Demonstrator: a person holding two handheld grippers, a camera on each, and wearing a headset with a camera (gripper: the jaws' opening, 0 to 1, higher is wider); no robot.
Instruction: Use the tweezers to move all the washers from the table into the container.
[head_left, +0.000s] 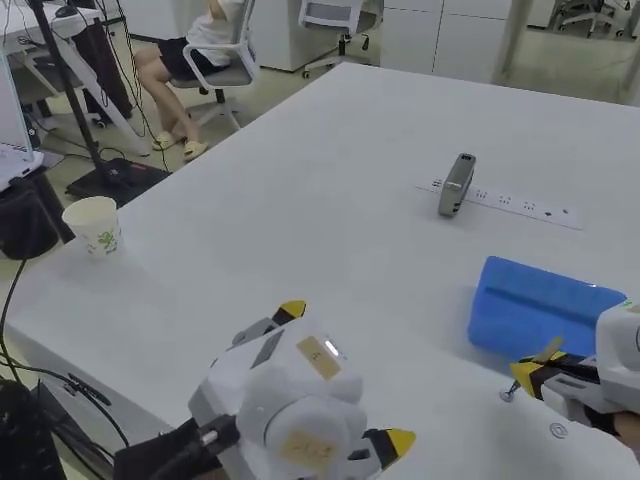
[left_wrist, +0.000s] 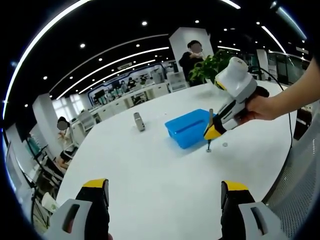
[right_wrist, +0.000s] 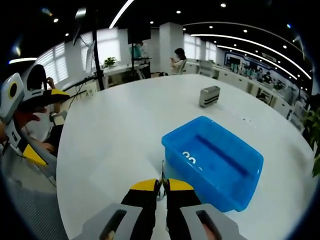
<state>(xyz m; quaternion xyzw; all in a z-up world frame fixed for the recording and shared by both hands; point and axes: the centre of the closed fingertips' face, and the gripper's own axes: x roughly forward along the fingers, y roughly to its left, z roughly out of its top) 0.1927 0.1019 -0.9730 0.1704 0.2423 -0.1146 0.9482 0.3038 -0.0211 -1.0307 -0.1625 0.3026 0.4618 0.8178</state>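
**A:** What is the biggest thing here?

**B:** The white table (head_left: 330, 200). On its right part stands the blue container (right_wrist: 215, 160), a rectangular plastic tub that is open at the top.

**A:** Is something inside it?

**B:** In the right gripper view I see two or three small pale rings (right_wrist: 187, 156) on its floor, near the left wall. They look like washers, but they are too small to say for sure.

**A:** Any other container?

**B:** A paper cup (head_left: 93, 225) with a green print stands upright at the left edge of the table, well apart from the tub. Its inside is hidden from me.

**A:** And the grippers?

**B:** The left gripper (left_wrist: 164, 185) hangs over the near edge with its jaws spread wide and nothing between them. The right gripper (right_wrist: 162, 186) has its jaws pressed together on the tweezers (left_wrist: 209, 142).

**A:** How do the tweezers look?

**B:** Thin, grey and metallic, pointing down, with the tip at the table surface just in front of the container. I cannot tell if the tip pinches anything.

**A:** And on the table?

**B:** One washer (head_left: 558, 431), a tiny flat ring, lies just beside the tip, outside the container.
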